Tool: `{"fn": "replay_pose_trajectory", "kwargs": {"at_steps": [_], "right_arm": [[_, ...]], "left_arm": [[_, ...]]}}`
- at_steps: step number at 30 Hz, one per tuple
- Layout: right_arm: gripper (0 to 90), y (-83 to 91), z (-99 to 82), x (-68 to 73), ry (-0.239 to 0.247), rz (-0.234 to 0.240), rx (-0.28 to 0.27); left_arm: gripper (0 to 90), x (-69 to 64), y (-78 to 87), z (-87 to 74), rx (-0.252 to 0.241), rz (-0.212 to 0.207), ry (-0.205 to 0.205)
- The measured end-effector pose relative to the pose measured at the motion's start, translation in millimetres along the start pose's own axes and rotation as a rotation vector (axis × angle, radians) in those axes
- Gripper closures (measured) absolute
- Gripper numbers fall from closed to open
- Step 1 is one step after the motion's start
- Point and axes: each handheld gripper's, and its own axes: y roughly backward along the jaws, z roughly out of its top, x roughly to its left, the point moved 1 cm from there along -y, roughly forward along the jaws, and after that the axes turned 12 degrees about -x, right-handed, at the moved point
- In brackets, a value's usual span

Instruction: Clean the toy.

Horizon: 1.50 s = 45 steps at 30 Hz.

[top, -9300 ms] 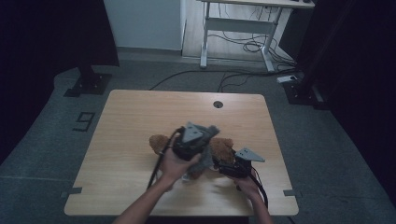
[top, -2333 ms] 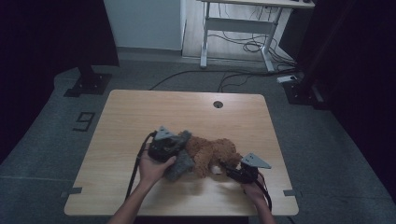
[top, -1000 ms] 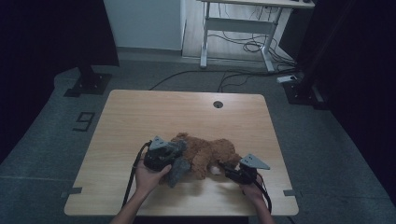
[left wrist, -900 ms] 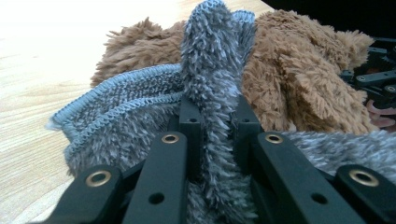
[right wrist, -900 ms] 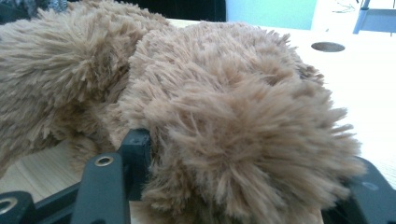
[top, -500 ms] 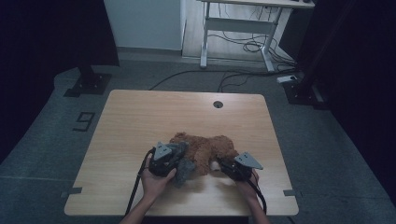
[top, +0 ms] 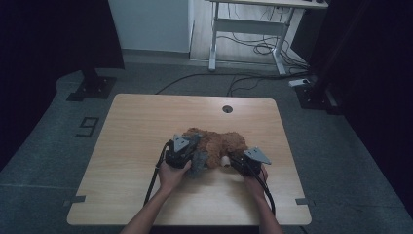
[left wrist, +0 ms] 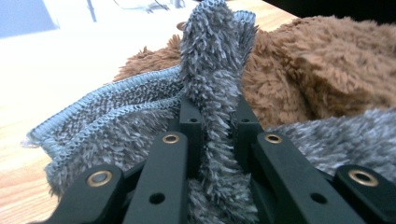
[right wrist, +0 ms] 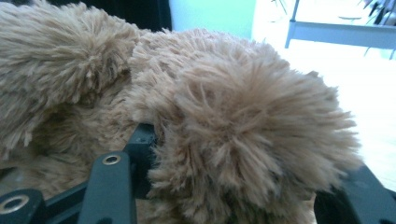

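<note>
A brown plush toy lies on the wooden table, near its front middle. A grey fuzzy cloth hangs at the toy's left side. My left gripper is shut on a fold of this grey cloth, which stands up between the jaws in the left gripper view, with the brown plush right behind it. My right gripper is at the toy's right end. Its jaws have just been closing, and they pinch a round fluffy part of the plush toy between them.
A round cable hole sits at the table's far edge. Beyond the table stand a white desk frame and floor cables. A black stand base is at the far left. Bare tabletop lies left and front.
Both hands have shifted a little away from the front edge. The left gripper has carried the grey cloth rightward against the toy. The two grippers now stand closer together.
</note>
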Motion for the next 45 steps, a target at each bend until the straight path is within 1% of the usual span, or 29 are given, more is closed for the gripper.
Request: {"fn": "replay_pose_trajectory", "kwargs": {"at_steps": [2, 3, 5, 7, 8, 9, 11, 12, 13, 15, 16, 17, 18, 20, 22, 24, 25, 27, 28, 29, 30, 31, 34, 36, 37, 39, 40, 43, 45], "right_arm": [[43.3, 3.7, 0.0, -1.1, -0.006, 0.024, 0.007], [43.0, 5.8, 0.1, -2.0, -0.011, 0.038, 0.012], [42.1, 9.9, -0.7, -4.3, -0.023, 0.064, 0.016], [41.9, 13.3, -1.3, -6.0, -0.038, 0.077, 0.021], [41.8, 14.6, -1.4, -6.4, -0.040, 0.082, 0.022], [41.7, 15.6, -1.7, -6.7, -0.037, 0.086, 0.021], [41.7, 17.5, -2.4, -7.4, -0.039, 0.094, 0.021], [41.7, 18.2, -2.9, -7.6, -0.043, 0.097, 0.019], [41.6, 18.5, -3.1, -8.0, -0.046, 0.101, 0.020], [41.4, 18.5, -3.2, -8.5, -0.048, 0.105, 0.019], [41.4, 18.5, -3.3, -8.2, -0.048, 0.105, 0.017], [41.3, 18.7, -3.4, -7.6, -0.046, 0.105, 0.016], [41.1, 19.0, -3.3, -6.6, -0.037, 0.106, 0.015], [38.5, 20.3, -2.0, -5.8, -0.024, 0.113, 0.024], [34.5, 23.0, -0.1, -5.2, -0.017, 0.119, 0.037], [27.8, 27.3, 1.9, -3.8, -0.018, 0.121, 0.051], [24.0, 29.6, 3.1, -3.3, -0.017, 0.123, 0.057], [18.3, 34.7, 6.4, -5.0, -0.050, 0.140, 0.081], [15.5, 37.5, 8.4, -7.2, -0.074, 0.152, 0.097], [13.9, 40.4, 10.5, -9.9, -0.100, 0.164, 0.106], [12.8, 44.3, 13.3, -13.7, -0.132, 0.174, 0.112], [12.3, 47.2, 15.5, -16.1, -0.151, 0.178, 0.109], [5.9, 50.8, 20.9, -18.0, -0.169, 0.163, 0.108], [3.5, 50.9, 23.7, -17.0, -0.192, 0.171, 0.107], [2.5, 50.1, 24.8, -15.9, -0.194, 0.175, 0.115], [1.7, 46.0, 24.1, -13.5, -0.184, 0.188, 0.154], [3.1, 44.0, 22.6, -12.5, -0.185, 0.189, 0.173], [15.0, 44.4, 17.8, -9.0, -0.159, 0.181, 0.193], [22.0, 47.4, 16.1, -7.5, -0.160, 0.186, 0.201]], "left_arm": [[79.1, 4.6, 6.3, 10.6, 0.008, -0.030, 0.026], [79.0, 5.6, 9.4, 17.6, -0.003, -0.038, 0.022], [78.8, 5.8, 11.1, 35.4, -0.035, -0.034, 0.006], [78.8, 4.9, 6.3, 49.2, -0.042, -0.045, 0.008], [78.8, 3.3, 1.6, 55.9, -0.040, -0.049, 0.000], [78.7, 1.8, -4.6, 61.0, -0.023, -0.057, -0.007], [78.4, -0.4, -21.2, 63.5, 0.053, -0.079, -0.006], [78.3, -0.5, -29.5, 60.5, 0.093, -0.082, -0.009], [78.2, 0.7, -37.5, 54.5, 0.121, -0.091, 0.009], [78.5, 3.8, -41.0, 46.7, 0.118, -0.089, 0.031], [78.9, 5.3, -41.0, 43.1, 0.121, -0.097, 0.043], [79.3, 6.7, -40.0, 39.4, 0.139, -0.112, 0.052], [79.6, 6.8, -38.3, 37.6, 0.143, -0.116, 0.055], [79.8, 4.6, -31.9, 32.8, 0.129, -0.123, 0.047], [79.9, -1.2, -25.2, 27.6, 0.115, -0.123, 0.021], [79.9, -6.7, -17.6, 22.3, 0.098, -0.125, 0.000], [79.9, -9.2, -12.9, 18.6, 0.088, -0.131, 0.001], [79.9, -12.0, -5.7, 13.3, 0.073, -0.142, 0.014], [79.9, -13.9, -1.8, 10.6, 0.068, -0.148, 0.009], [79.9, -16.0, 2.9, 7.9, 0.063, -0.156, 0.003], [79.9, -17.4, 6.4, 5.8, 0.058, -0.163, 0.008], [79.8, -19.0, 9.3, 3.6, 0.051, -0.168, 0.008], [79.8, -23.3, 16.8, -3.2, 0.038, -0.182, 0.004], [79.7, -25.1, 22.0, -6.8, 0.034, -0.191, 0.013], [79.7, -26.3, 24.9, -8.6, 0.032, -0.198, 0.022], [79.6, -28.3, 28.2, -11.1, 0.031, -0.204, 0.019], [79.6, -28.9, 30.0, -12.3, 0.032, -0.207, 0.020], [79.5, -29.5, 35.4, -15.5, 0.037, -0.223, 0.025], [79.4, -30.4, 40.0, -18.6, 0.033, -0.225, 0.019]]}}
